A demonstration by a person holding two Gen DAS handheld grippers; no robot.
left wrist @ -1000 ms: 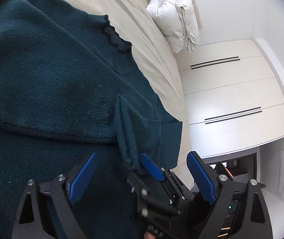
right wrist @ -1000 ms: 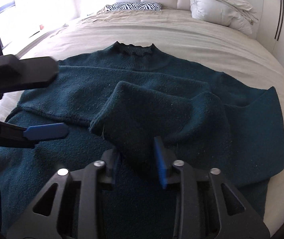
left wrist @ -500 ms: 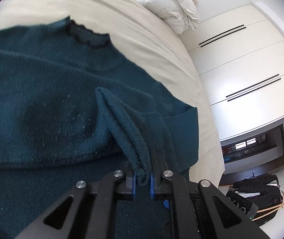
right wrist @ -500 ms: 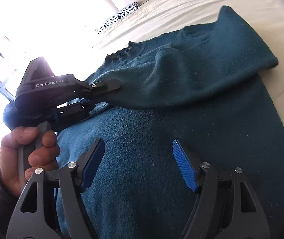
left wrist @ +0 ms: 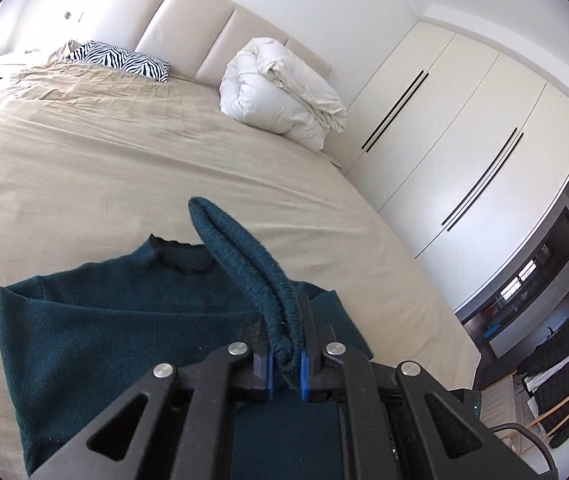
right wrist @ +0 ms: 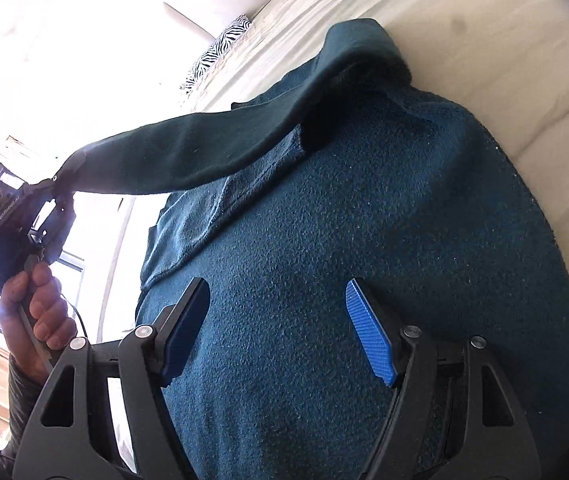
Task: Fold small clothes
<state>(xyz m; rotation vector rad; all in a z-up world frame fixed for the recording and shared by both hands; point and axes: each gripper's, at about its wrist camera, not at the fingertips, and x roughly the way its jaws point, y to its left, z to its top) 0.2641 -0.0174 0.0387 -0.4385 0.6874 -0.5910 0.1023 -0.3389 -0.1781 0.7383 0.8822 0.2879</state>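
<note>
A dark teal knit sweater (left wrist: 116, 320) lies flat on the beige bed (left wrist: 84, 168), collar toward the headboard. My left gripper (left wrist: 284, 364) is shut on the cuff of its sleeve (left wrist: 240, 264) and holds it up above the sweater body. In the right wrist view the sleeve (right wrist: 212, 148) stretches taut from the shoulder up to the left gripper (right wrist: 58, 188) at the left. My right gripper (right wrist: 280, 328) is open and empty, hovering close over the sweater's body (right wrist: 364, 240).
A rolled white duvet (left wrist: 284, 92) and a zebra pillow (left wrist: 120, 58) lie at the headboard. White wardrobe doors (left wrist: 464, 152) stand to the right of the bed. Dark clothes (left wrist: 564, 364) hang at the far right. A bright window (right wrist: 24, 80) is at the left.
My right gripper let go of the sleeve and opened. My left gripper closed on the sleeve cuff and lifted it up and to the left, pulling the sleeve taut.
</note>
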